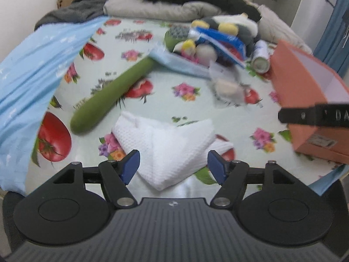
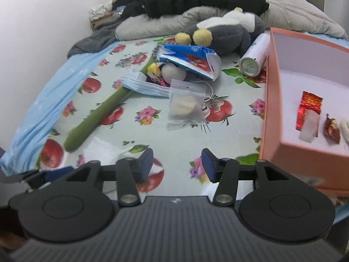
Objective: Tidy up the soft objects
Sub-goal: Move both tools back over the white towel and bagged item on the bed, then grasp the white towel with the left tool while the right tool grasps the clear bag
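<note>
Left claw (image 1: 173,166) open wide, blue pads either side of folded white waffle cloth (image 1: 165,144), not pressing on it; cloth lying near edge of table (image 1: 218,109), on fruit-and-flower print cover. Right claw (image 2: 177,163) partly open, nothing between pads, hanging over bare print cover near edge. Long green plush handle (image 1: 109,93) lying diagonally, near end just left of and beyond white cloth, far end tucked under light blue face mask (image 1: 178,63). Far centre: pile of soft stuff: grey-white plush toy (image 2: 229,32) with yellow feet, small doll (image 2: 165,72), blue-white-red plastic bag (image 2: 189,59) on top. Clear zip pouch (image 2: 185,104) with pale contents lying flat, nearer than pile, mid table. White spray can (image 2: 254,54) on its side between plush toy and pink box (image 2: 294,152). Pink box open on right side of table, holding red foil packet (image 2: 308,107), small dark red wrapped item, and a clear bit; rest of contents cut off at frame edge. Light blue sheet (image 1: 32,65) bunched along left side. Grey and black clothing heaped at far end. Left-wrist view motion-blurred at right.
</note>
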The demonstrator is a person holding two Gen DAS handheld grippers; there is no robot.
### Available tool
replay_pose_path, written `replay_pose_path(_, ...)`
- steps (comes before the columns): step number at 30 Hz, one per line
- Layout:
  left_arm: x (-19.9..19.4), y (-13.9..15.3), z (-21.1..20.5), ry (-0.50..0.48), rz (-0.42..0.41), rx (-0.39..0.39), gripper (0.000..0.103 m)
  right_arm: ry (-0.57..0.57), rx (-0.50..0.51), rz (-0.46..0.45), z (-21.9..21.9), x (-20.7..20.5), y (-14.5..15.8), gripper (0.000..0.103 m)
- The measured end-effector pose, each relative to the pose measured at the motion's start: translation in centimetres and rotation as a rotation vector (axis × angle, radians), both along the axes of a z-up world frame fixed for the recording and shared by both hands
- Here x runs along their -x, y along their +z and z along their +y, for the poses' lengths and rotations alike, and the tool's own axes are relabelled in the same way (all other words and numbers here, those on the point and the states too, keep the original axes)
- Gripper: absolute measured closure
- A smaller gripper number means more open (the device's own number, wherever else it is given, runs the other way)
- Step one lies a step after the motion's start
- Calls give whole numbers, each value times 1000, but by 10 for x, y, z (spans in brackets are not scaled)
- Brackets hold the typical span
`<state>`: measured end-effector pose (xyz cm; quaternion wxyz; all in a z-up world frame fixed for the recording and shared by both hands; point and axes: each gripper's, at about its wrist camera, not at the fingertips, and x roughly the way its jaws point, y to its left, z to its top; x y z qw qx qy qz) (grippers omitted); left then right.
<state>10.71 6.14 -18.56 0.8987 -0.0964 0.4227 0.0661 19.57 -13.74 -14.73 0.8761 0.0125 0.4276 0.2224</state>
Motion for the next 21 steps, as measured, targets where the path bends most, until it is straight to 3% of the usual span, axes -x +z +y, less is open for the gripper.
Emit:
replay_pose_path(5,-16,-24,12,5,29,21,31,4,32,0,17,-35,-17,51)
replay_pose_path(9,-28,-39,15,-8,61,41,35,2,49,9,30,-63,-33,34)
replay_pose_path(13,-36,-47,14,-16,49,6,41,15,74,20,43,-84,-50,34)
replay_pose_path(16,-45,-48,15,-10,36,-13,56,15,93,14,49,-97,-58,34)
replay_pose_path(21,-61,-46,27,16,20,27,81,28,102,12,59,-115,-69,34)
